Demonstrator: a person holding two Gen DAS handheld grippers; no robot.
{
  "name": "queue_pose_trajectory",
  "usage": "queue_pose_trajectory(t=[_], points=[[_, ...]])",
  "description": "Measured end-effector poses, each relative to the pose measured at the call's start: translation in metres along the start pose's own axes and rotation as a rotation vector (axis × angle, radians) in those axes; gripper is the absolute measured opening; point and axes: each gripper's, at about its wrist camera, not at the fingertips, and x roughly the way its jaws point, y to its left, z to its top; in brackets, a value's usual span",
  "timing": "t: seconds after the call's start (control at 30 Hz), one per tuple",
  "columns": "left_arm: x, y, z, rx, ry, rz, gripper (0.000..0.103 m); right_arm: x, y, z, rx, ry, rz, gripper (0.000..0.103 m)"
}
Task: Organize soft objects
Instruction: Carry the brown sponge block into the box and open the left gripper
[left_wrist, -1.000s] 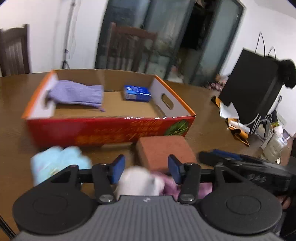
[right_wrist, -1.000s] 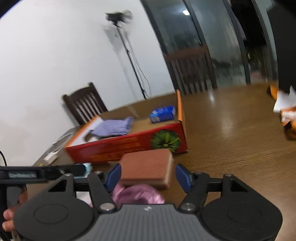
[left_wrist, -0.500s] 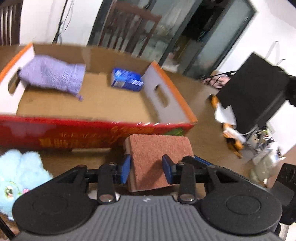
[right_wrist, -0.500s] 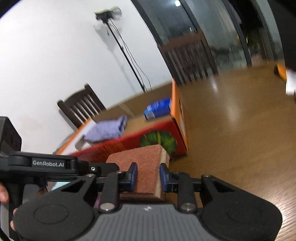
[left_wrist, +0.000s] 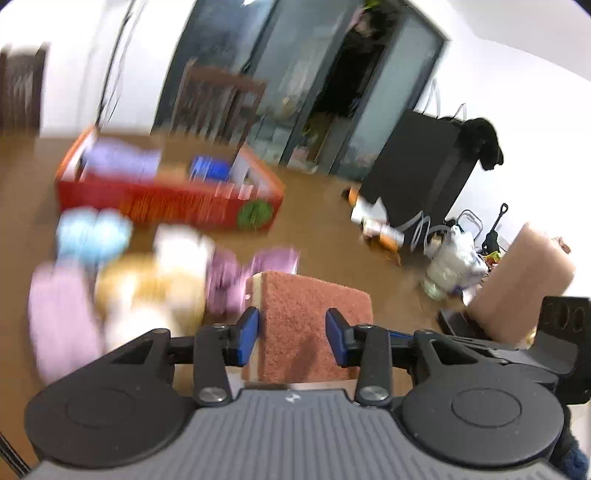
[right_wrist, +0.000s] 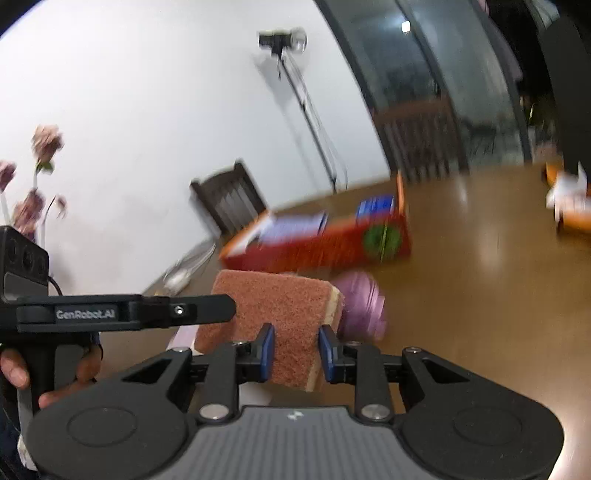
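A reddish-brown sponge (left_wrist: 306, 325) with a yellow foam underside is held by both grippers above the brown table. My left gripper (left_wrist: 291, 336) has its blue pads on the sponge's two sides. My right gripper (right_wrist: 296, 350) is shut on the same sponge (right_wrist: 280, 317). The red cardboard box (left_wrist: 166, 201) stands further back, with a lilac cloth (left_wrist: 122, 162) and a blue packet (left_wrist: 210, 170) inside. Blurred soft toys lie on the table: light blue (left_wrist: 92, 232), white and tan (left_wrist: 162, 266), pink (left_wrist: 62, 317), purple (left_wrist: 236, 277). The purple toy also shows in the right wrist view (right_wrist: 360, 306).
A black box (left_wrist: 417, 173) stands at the table's right, with orange and white items (left_wrist: 376, 221) beside it. Chairs (left_wrist: 218, 103) stand behind the table. The box (right_wrist: 317, 243) lies ahead in the right wrist view. A tripod (right_wrist: 295, 92) stands by the wall.
Both grippers have lifted the sponge up and back from the table. The box now looks further away and the views are blurred by motion.
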Motion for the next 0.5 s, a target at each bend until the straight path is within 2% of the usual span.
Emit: queue_pose_trajectory(t=[0.1, 0.23, 0.3, 0.37, 0.43, 0.5], points=[[-0.016, 0.011, -0.033, -0.049, 0.036, 0.013, 0.039, -0.004, 0.009, -0.030, 0.013, 0.086, 0.029, 0.026], [-0.019, 0.027, -0.056, -0.116, 0.076, 0.046, 0.039, 0.002, 0.019, -0.052, 0.001, 0.149, 0.056, 0.029], [-0.022, 0.030, -0.061, -0.123, 0.088, 0.044, 0.041, 0.004, 0.023, -0.051, -0.010, 0.152, 0.058, 0.031], [-0.025, 0.031, -0.065, -0.110, 0.082, 0.035, 0.044, 0.006, 0.026, -0.048, -0.001, 0.140, 0.070, 0.037], [-0.024, 0.036, -0.065, -0.107, 0.090, 0.036, 0.045, 0.004, 0.026, -0.048, 0.008, 0.133, 0.067, 0.038], [-0.021, 0.039, -0.065, -0.129, 0.098, 0.046, 0.051, 0.005, 0.024, -0.051, 0.023, 0.131, 0.047, 0.038]])
